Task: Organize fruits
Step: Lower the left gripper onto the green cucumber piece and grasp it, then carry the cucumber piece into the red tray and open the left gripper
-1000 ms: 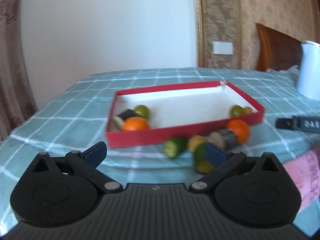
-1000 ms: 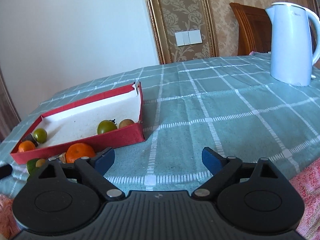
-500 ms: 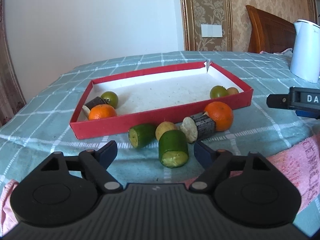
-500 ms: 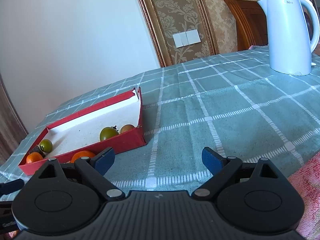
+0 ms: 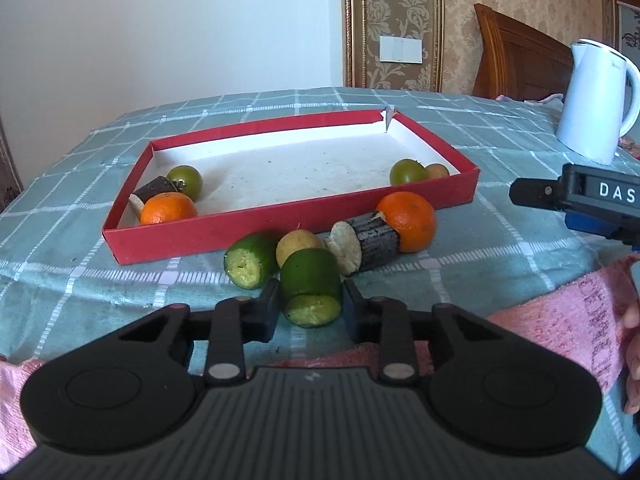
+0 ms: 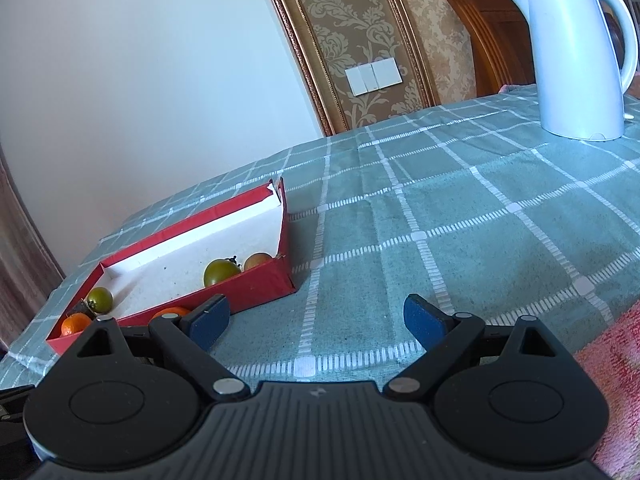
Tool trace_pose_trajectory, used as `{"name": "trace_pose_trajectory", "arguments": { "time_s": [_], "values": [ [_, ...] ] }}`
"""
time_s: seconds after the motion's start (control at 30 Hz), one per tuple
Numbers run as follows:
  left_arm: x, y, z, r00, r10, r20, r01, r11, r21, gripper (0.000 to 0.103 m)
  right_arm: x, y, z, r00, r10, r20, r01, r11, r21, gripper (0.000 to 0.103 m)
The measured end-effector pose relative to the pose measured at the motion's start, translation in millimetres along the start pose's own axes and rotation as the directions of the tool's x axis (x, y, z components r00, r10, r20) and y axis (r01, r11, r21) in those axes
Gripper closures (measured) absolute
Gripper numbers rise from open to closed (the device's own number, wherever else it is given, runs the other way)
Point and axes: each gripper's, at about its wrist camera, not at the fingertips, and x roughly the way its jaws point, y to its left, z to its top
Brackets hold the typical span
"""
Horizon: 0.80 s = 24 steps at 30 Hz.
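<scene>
The green cut cucumber piece [image 5: 310, 286] lies with its long axis from 12 to 6 o'clock, cut end toward 6. The left gripper [image 5: 309, 309] holds it level; the right gripper [image 6: 316, 318] stands wide, tilted over the desk [image 6: 460, 216].

Left gripper [image 5: 310, 306]: low, level, pointing forward; jaws drawn close, one pad on either side of a cut green fruit piece [image 5: 311, 287], pressing its flanks
Right gripper [image 6: 316, 320]: jaws spread wide, nothing between blue pads [image 6: 420, 319]; raised, tilted; its black body also shows at the right edge of the left wrist view, apart from the left gripper
</scene>
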Motion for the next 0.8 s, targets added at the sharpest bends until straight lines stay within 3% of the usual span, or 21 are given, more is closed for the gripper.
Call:
{"name": "trace_pose_trajectory", "arguments": {
  "time_s": [0.4, 0.8],
  "values": [
    [-37, 17, 10, 0.994, 0.030, 0.109, -0.027, 0.999, -0.032, 0.074, -1, -1, 0, 1.000, -0.004, 0.005, 0.004, 1.000, 0.005, 0.008],
    [-3, 53, 57, 0.987, 0.110, 0.119, -0.099, 0.991, -0.094, 0.074, -2, -1, 0, 1.000, -0.006, 0.009, 0.006, 1.000, 0.008, 0.008]
  ]
}}
